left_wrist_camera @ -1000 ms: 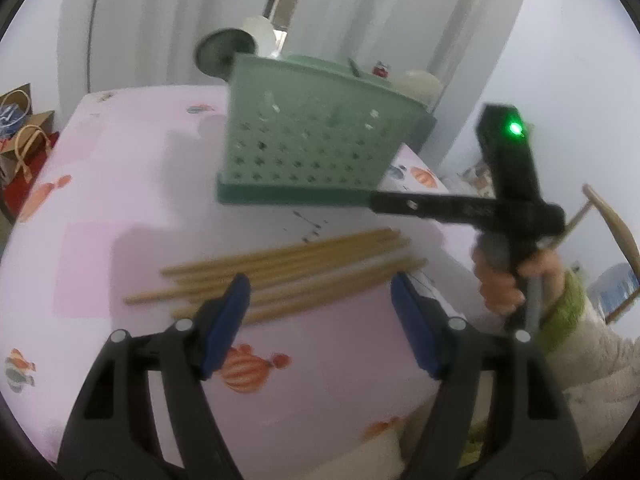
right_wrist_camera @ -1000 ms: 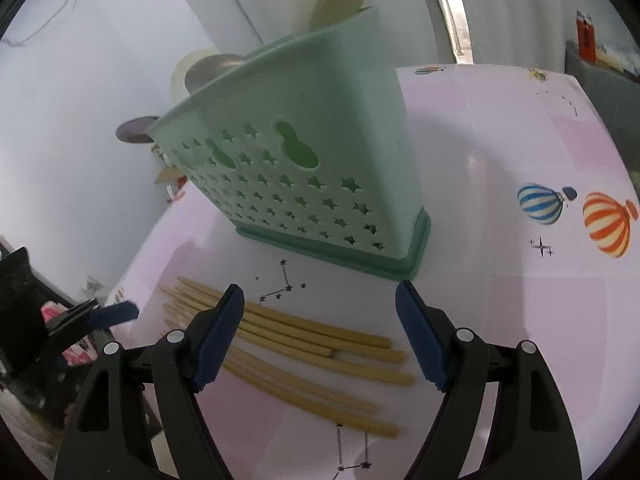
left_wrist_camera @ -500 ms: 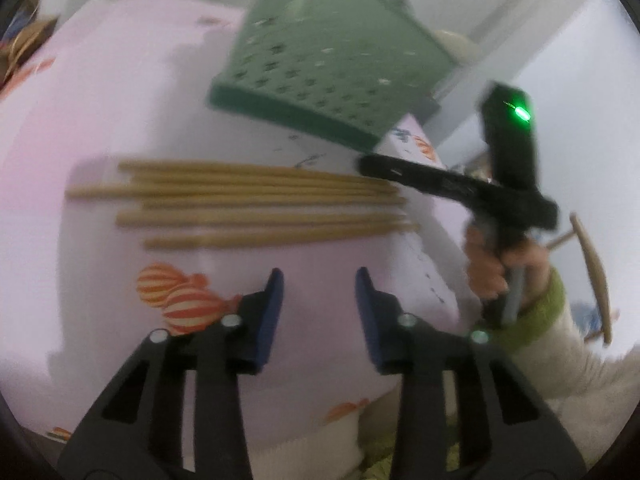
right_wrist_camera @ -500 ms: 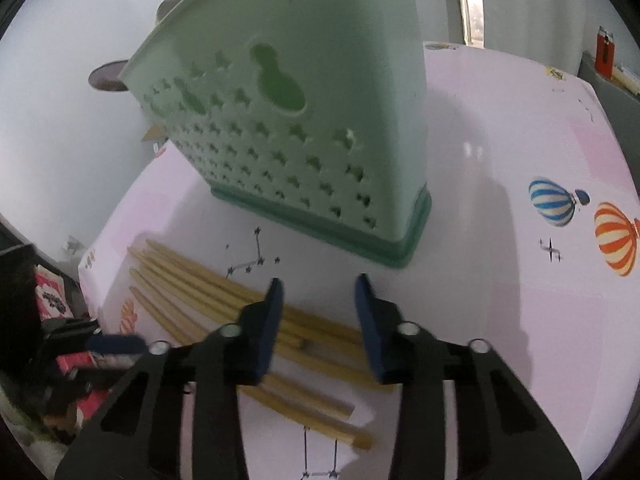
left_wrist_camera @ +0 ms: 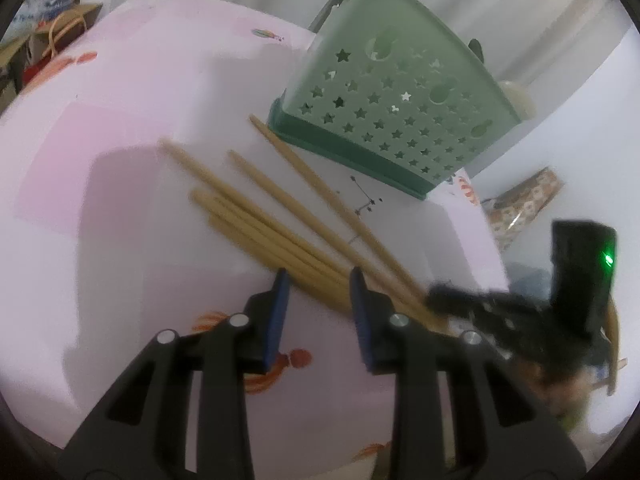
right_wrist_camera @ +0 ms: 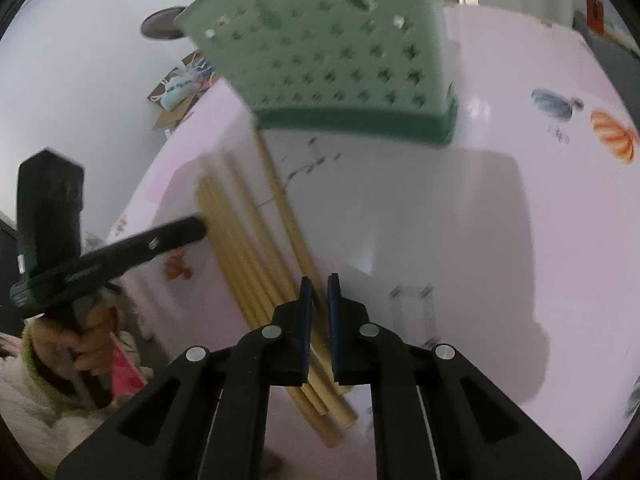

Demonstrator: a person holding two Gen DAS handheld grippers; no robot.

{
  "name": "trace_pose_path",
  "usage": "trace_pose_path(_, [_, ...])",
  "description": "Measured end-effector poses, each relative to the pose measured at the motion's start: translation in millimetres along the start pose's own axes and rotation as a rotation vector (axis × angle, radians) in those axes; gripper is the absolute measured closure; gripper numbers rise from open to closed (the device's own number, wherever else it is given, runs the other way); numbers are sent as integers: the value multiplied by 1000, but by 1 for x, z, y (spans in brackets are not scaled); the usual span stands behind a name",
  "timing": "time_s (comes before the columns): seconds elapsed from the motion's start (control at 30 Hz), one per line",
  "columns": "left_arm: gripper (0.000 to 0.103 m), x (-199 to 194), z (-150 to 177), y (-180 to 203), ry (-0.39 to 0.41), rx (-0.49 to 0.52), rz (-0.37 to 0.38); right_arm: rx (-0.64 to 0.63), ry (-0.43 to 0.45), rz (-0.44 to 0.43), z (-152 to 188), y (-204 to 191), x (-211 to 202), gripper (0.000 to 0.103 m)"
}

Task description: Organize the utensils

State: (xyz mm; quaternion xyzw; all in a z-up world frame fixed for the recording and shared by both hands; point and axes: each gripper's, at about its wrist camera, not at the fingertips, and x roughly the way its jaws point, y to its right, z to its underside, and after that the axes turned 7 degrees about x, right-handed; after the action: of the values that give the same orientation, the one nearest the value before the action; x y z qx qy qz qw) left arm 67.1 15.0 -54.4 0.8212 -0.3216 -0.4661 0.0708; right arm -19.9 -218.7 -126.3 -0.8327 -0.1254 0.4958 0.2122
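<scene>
The left tongs reach forward low over the pink-clothed worktop, their blue-padded fingers partly spread around the near ends of a loose bundle of pale wooden chopsticks, with no clear pinch on them. The chopsticks lie flat on the worktop and fan away from the tongs toward a mint-green plastic utensil basket with star-shaped holes, which stands just beyond their far tips. The right tongs come in from the opposite side, fingers pressed nearly together with one chopstick between the pads; whether they truly grip it is unclear. In the right wrist view the person's left hand clasps the grip of the left tongs.
</scene>
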Motion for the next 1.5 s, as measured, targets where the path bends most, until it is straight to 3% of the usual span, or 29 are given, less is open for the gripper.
trace_pose_path(0.17, [75, 0, -3, 5, 27, 90, -86, 45, -31, -68, 20, -16, 5, 96])
trace_pose_path(0.37, [75, 0, 0, 13, 21, 178, -191, 86, 11, -25, 17, -5, -2, 96])
trace_pose_path(0.63, [79, 13, 7, 27, 18, 235, -263, 115, 34, -10, 13, 10, -9, 96])
trace_pose_path(0.8, [88, 13, 6, 28, 21, 255, -268, 123, 39, -15, 15, 10, -10, 96])
trace_pose_path(0.93, [89, 9, 5, 19, 24, 225, -242, 128, 40, -21, 14, 11, -8, 96])
trace_pose_path(1.2, [96, 3, -6, -3, 26, 228, -332, 61, 31, 18, 14, 7, -13, 96])
trace_pose_path(1.43, [96, -3, -12, -19, -26, 189, -331, -16, -26, 75, 13, 15, -26, 95])
trace_pose_path(1.5, [91, -3, -15, -21, -38, 182, -313, -48, -33, 96, 7, 12, -26, 89])
